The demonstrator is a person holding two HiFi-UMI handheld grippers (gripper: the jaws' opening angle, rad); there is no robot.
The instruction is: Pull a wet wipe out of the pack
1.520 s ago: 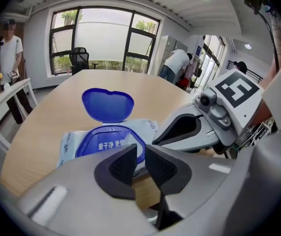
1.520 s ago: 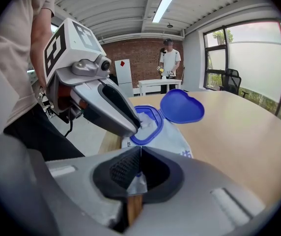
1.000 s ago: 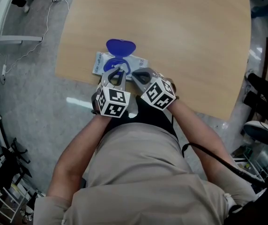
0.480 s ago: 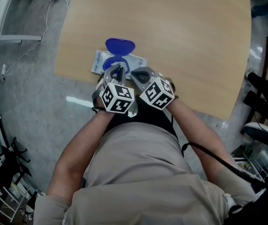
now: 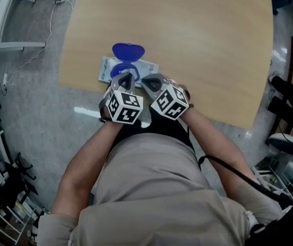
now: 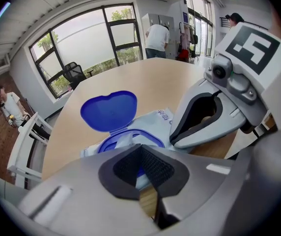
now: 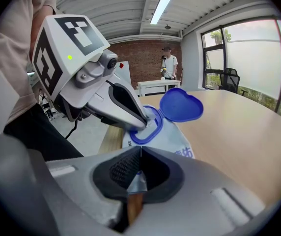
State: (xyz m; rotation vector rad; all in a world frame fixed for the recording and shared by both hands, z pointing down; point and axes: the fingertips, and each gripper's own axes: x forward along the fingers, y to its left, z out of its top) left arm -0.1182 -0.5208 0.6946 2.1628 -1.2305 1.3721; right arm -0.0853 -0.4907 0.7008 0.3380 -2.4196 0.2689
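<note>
A pale blue wet wipe pack (image 5: pixel 149 66) lies near the front edge of the wooden table (image 5: pixel 197 29), its blue heart-shaped lid (image 5: pixel 128 51) flipped open. My left gripper (image 5: pixel 125 75) has its tips down in the blue-ringed opening, shut on the white wet wipe (image 6: pixel 123 139) that pokes up there. In the right gripper view the left gripper (image 7: pixel 145 124) meets the ring from the left. My right gripper (image 5: pixel 145 81) sits just right of it, shut on the pack's near corner (image 7: pixel 138 183). The pack's printed face (image 7: pixel 177 144) stretches beyond the jaws.
The table's front edge (image 5: pixel 85 88) runs just behind both grippers, with grey floor (image 5: pixel 28 117) beyond it. A white desk (image 5: pixel 3 14) stands at the far left. People (image 6: pixel 156 33) and an office chair (image 6: pixel 75 73) are far off by the windows.
The left gripper's jaws, spread over the opening a second ago, have closed there. The right gripper and the pack have stayed put.
</note>
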